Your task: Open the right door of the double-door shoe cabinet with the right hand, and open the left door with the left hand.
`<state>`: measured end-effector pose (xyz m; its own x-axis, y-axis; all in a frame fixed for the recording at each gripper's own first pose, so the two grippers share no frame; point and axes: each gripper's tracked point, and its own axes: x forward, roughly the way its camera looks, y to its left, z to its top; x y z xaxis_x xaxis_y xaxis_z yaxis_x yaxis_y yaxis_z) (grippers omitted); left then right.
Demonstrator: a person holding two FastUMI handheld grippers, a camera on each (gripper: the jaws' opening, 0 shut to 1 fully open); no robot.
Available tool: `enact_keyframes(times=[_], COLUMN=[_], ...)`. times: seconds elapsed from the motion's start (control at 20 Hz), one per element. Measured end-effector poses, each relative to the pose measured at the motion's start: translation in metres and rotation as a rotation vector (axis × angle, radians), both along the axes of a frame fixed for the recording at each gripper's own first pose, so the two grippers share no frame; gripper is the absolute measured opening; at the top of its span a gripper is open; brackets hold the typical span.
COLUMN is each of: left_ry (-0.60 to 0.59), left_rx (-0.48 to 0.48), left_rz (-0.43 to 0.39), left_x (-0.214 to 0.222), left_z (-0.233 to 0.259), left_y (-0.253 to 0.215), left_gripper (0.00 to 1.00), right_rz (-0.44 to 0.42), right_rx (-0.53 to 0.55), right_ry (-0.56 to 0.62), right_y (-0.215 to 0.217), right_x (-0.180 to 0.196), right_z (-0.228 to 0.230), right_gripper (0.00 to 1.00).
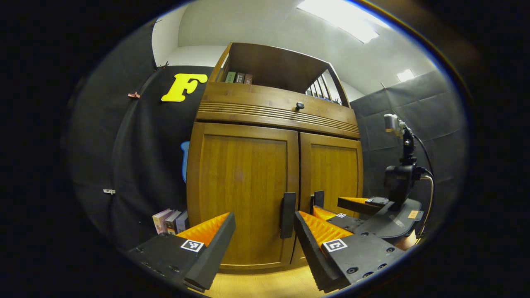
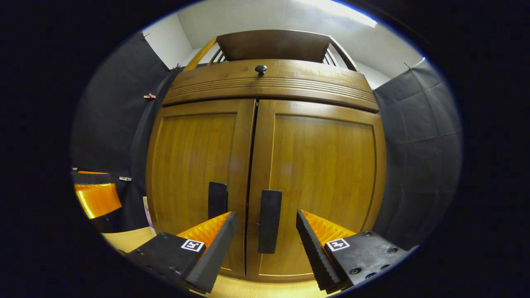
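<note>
**Two doors, two handles, both shut**

I see my left tongs (image 1: 264,231) spread before the left door's handle (image 1: 287,215), my right tongs (image 2: 265,231) spread around the right door's handle (image 2: 269,221). The shoe cabinet (image 2: 265,174) stands on the floor (image 1: 269,285), three books (image 1: 170,220) beside it.

Bright ceiling light (image 1: 343,20), sharp, edges warped

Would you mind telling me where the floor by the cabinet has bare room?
Bare wood floor lies before the closed left door, between the left gripper fingers. Books crowd the cabinet's left foot; the right gripper crowds the right door.
</note>
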<state>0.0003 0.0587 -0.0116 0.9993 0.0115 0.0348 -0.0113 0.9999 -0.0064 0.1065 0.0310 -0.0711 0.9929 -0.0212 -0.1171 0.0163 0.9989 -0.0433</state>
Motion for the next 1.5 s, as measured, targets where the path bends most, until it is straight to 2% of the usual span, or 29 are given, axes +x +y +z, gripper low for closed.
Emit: enact_keyframes(times=[0.05,0.1,0.3,0.4,0.5,0.6,0.65,0.75,0.8,0.9,0.95,1.5], left_ry=[0.005,0.014,0.040,0.047,0.056,0.069,0.074,0.078,0.080,0.081,0.083,0.062], left_rx=[-0.006,-0.013,-0.020,-0.028,-0.033,-0.038,-0.041,-0.048,-0.049,-0.049,-0.048,-0.076], left_rz=[0.003,0.008,0.035,0.049,0.061,0.071,0.074,0.076,0.078,0.082,0.083,0.099], left_x=[0.002,0.006,0.013,0.017,0.021,0.021,0.021,0.021,0.021,0.019,0.018,-0.012], left_z=[-0.001,-0.005,-0.019,-0.025,-0.030,-0.035,-0.037,-0.037,-0.037,-0.038,-0.038,-0.013], left_y=[0.004,0.008,0.026,0.034,0.041,0.045,0.045,0.046,0.046,0.046,0.045,0.004], left_gripper=[0.86,0.89,0.89,0.89,0.89,0.89,0.89,0.89,0.89,0.86,0.89,0.88], right_rz=[0.004,-0.002,-0.046,-0.056,-0.065,-0.067,-0.073,-0.077,-0.079,-0.064,-0.056,0.058], right_rx=[0.003,0.003,-0.022,-0.011,0.010,0.030,0.018,-0.014,-0.008,0.020,0.031,0.052], right_ry=[0.008,0.011,0.023,0.033,0.046,0.070,0.056,0.058,0.059,0.068,0.066,0.086], right_y=[0.002,0.001,-0.006,-0.008,-0.011,-0.011,-0.009,-0.009,-0.010,-0.008,-0.008,-0.014], right_x=[0.005,0.010,0.026,0.034,0.037,0.045,0.038,0.036,0.035,0.028,0.023,-0.028], right_z=[-0.006,-0.011,-0.027,-0.036,-0.040,-0.050,-0.046,-0.043,-0.046,-0.043,-0.042,-0.025], right_gripper=[0.90,0.88,0.81,0.80,0.49,0.40,0.40,0.29,0.29,0.13,0.17,0.17])
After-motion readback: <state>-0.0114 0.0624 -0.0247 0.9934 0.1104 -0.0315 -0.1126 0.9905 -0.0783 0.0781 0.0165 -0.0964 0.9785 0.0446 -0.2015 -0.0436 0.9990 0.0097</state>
